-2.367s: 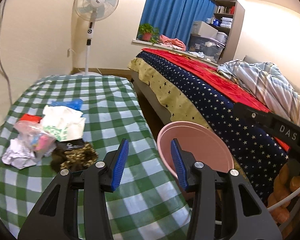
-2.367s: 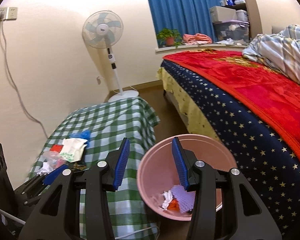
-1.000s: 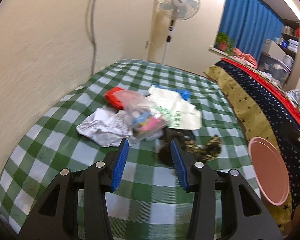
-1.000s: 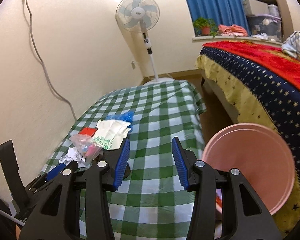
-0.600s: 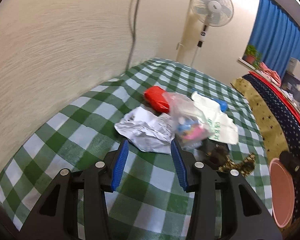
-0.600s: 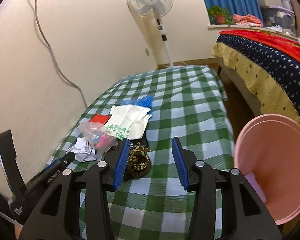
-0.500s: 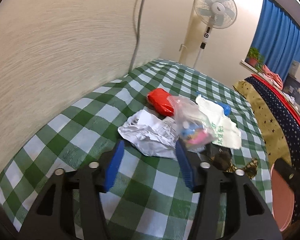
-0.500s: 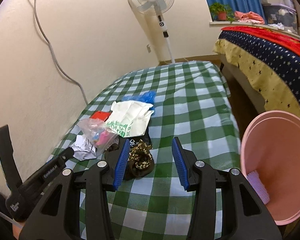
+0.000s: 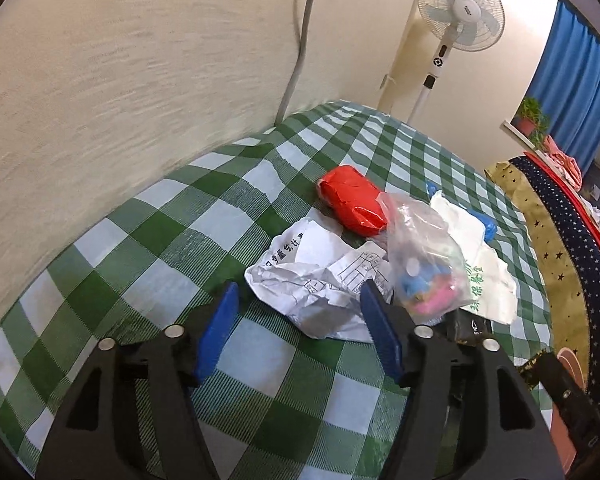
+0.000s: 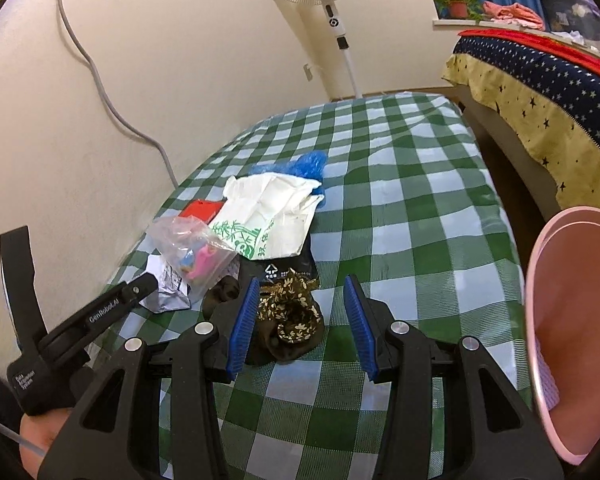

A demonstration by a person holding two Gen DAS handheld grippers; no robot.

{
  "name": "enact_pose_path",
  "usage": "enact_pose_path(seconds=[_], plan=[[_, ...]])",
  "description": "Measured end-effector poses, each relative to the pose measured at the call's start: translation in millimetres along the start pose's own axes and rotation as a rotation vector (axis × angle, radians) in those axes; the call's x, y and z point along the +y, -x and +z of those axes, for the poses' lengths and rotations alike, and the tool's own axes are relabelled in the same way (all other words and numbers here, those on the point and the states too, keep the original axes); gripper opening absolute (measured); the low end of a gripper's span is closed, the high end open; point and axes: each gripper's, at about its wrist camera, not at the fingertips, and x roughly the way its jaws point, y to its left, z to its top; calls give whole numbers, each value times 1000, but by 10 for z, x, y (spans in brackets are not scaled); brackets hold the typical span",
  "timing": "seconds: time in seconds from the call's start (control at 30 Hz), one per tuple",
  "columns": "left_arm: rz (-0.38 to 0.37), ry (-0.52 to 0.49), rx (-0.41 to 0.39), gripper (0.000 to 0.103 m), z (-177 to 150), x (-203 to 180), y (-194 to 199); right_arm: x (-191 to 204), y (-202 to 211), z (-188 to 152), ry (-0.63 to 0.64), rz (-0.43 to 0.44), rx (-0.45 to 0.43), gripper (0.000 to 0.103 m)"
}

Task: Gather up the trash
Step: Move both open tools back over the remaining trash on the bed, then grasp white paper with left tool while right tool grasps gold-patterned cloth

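Green-checked cloth [image 9: 148, 240] under piled trash: crumpled paper [image 9: 316, 280] just ahead of left gripper [image 9: 300, 332], jaws just widened, empty. Right gripper [image 10: 300, 316] apart, framing patterned rag [image 10: 292, 316], unpinched.

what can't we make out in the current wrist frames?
- Pink bin: right wrist view, cut off by the frame edge; contents mostly unseen.
- Black packet: mostly covered by the white bag and patterned cloth.
- Crumpled paper: left wrist view, print too small to read.
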Motion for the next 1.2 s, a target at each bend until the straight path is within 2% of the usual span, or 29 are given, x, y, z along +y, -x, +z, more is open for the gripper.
enact_pose_path(seconds=[0.17, 0.27, 0.4, 0.43, 0.47, 0.53, 0.77, 1.2], plan=[[-2, 10, 29, 66, 14, 4, -80, -13, -82, -6, -1, -7, 28, 45], [-11, 20, 36, 66, 22, 16, -106, -2, -111, -17, 10, -1, 45, 39], [-22, 22, 38, 66, 26, 11, -123, 46, -130, -36, 41, 17, 71, 10], [-30, 22, 37, 61, 26, 10, -123, 66, -123, -37, 52, 21, 72, 5], [-39, 22, 38, 52, 26, 10, -123, 85, -109, -35, 61, 27, 71, 4], [-53, 25, 40, 47, 30, 18, -129, 126, -72, -29, 76, 38, 66, 3], [-70, 5, 9, 15, 45, -1, 43, 192, 139, -4, 103, 44, 35, 3], [-100, -67, -71, 11, 53, -32, 575, 186, 665, 10, 114, 9, -43, 3]])
